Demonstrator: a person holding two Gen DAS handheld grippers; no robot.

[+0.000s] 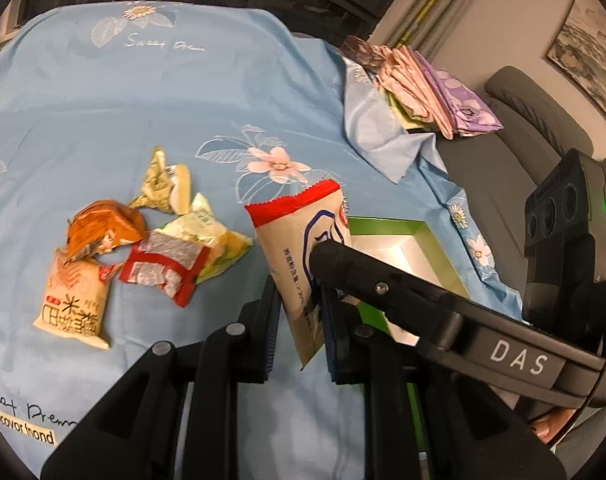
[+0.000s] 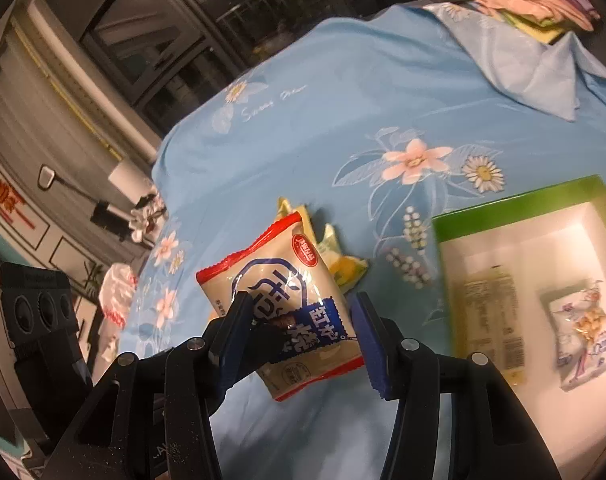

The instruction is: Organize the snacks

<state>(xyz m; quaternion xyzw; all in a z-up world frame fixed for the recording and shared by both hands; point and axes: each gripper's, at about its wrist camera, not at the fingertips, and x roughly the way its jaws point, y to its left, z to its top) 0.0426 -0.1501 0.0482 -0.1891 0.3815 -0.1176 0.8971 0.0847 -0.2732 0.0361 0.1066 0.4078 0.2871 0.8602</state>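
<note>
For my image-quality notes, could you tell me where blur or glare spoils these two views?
Right wrist view: the green-rimmed white box and its packets are blurred. Left wrist view: sharper, fisheye-bent at the rim; the red-edged cream snack packet is readable.

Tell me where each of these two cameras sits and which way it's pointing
Left wrist: rides the left gripper, looking down along its fingers at the snack pile on the blue sheet; the right gripper crosses in.
Right wrist: rides the right gripper, looking down at the sheet and green box; the left gripper's camera housing shows.
Shared: the red-edged cream packet, box, sheet.
</note>
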